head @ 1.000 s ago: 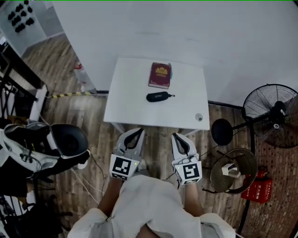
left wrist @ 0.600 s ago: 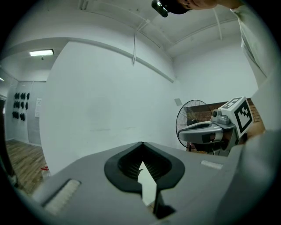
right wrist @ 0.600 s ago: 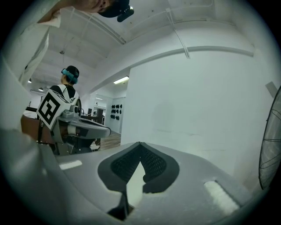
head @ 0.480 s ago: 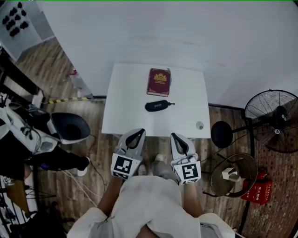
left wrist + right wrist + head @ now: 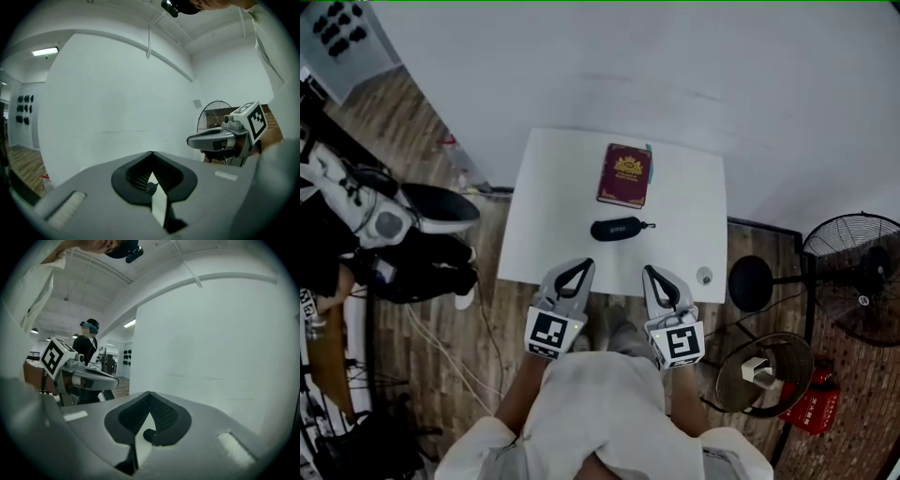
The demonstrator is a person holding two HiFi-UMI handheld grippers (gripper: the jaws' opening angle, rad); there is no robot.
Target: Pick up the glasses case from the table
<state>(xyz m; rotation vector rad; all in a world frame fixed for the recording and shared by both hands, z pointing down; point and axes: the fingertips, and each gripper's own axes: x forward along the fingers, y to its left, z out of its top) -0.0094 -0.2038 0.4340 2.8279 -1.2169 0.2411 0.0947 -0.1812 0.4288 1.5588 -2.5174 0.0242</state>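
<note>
Case: glasses case (image 5: 617,228) is lying on the table (image 5: 551,216) ahead, between both claws — neither clearly nearer.
Axis: running crosswise to them.
Claws: left claw (image 5: 577,266) and right claw (image 5: 652,272) are sitting closed, empty.

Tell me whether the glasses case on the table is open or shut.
Looks shut: the glasses case lies flat as one closed dark oval, with no half swung up.

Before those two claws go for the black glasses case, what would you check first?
1. Glasses case lies in plain sight on the table: ok.
2. Case apart from the red booklet: ok.
3. Jaws open to take it: not ok; left gripper and right gripper are both shut, empty.
4. Grippers at the case: not ok; both are at the table's near edge.
5. Case zipped shut: cannot tell.
</note>
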